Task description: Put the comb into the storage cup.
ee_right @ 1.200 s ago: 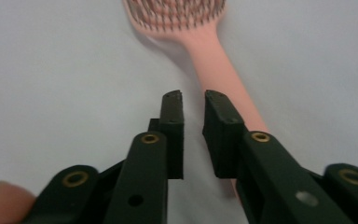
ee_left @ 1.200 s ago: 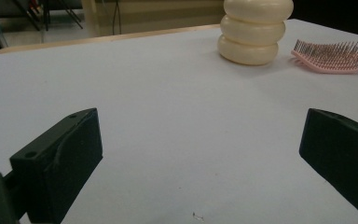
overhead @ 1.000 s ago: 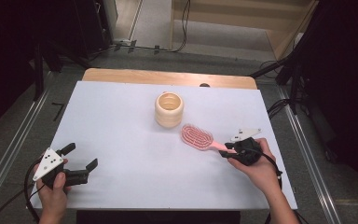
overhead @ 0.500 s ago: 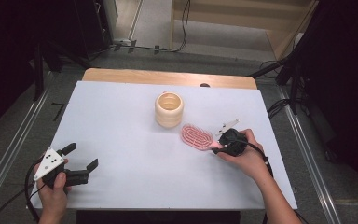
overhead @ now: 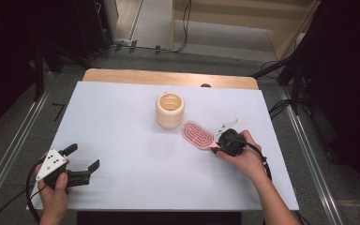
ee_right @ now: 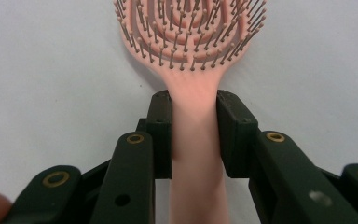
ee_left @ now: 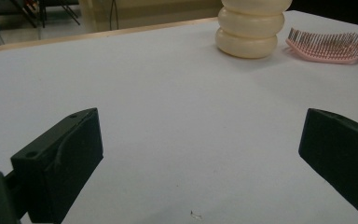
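Pink hairbrush point(ee_right: 193, 56): oval head w/ looped rows of thin bristles facing up, flat plain handle. Lies on white desk point(overhead: 122, 117), just beside ribbed cream cup point(overhead: 170, 109). Right tongs point(ee_right: 194, 135) just closed in, pads pressing handle both sides. Left tongs point(ee_left: 200, 154) wide apart, nothing between, near desk's front-left corner.

A cream ribbed cup point(overhead: 170, 109) is seen standing upright near the middle of the white tabletop point(overhead: 122, 136). A bare wooden strip point(overhead: 168, 77) is shown along the far edge, and black cables point(overhead: 185, 28) are trailed across the floor beyond.
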`<act>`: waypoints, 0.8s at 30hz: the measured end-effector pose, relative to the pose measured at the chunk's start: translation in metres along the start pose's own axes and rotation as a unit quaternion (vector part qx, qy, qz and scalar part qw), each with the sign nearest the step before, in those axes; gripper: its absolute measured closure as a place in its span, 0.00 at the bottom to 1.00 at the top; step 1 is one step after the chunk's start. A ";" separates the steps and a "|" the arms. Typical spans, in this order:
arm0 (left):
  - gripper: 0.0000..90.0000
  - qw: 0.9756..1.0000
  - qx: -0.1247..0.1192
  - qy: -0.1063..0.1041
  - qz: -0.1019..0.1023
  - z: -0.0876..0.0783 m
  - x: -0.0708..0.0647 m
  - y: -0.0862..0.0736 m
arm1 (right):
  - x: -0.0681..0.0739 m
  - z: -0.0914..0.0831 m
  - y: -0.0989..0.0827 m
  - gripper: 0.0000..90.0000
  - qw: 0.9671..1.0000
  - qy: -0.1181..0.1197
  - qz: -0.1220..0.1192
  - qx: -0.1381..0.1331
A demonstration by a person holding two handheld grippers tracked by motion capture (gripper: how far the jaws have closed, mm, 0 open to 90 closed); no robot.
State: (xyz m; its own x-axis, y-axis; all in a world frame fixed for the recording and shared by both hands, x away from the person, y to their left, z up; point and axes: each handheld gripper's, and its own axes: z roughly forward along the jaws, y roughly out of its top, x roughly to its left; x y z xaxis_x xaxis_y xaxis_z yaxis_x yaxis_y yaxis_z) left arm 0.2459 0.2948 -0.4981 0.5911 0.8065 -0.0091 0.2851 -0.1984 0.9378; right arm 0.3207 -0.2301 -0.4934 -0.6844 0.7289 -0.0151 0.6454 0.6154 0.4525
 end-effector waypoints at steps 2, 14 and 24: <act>0.00 1.000 0.000 0.000 0.001 0.000 0.000 0.000 | 0.000 0.000 -0.003 0.75 1.000 0.000 -0.002 -0.013; 0.00 1.000 0.001 0.000 0.004 0.001 0.000 0.000 | 0.013 -0.003 -0.014 0.75 0.996 -0.005 0.007 -0.089; 0.00 1.000 0.006 0.002 0.011 0.002 -0.002 0.000 | 0.025 -0.003 -0.020 0.75 0.990 -0.007 0.015 -0.141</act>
State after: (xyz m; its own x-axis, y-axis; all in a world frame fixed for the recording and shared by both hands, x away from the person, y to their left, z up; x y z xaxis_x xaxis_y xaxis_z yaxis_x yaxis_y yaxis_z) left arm 0.2460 0.2921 -0.4985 0.5935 0.8047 0.0125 0.2813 -0.2220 0.9336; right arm 0.2902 -0.2249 -0.5004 -0.6595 0.7516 -0.0096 0.5440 0.4861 0.6840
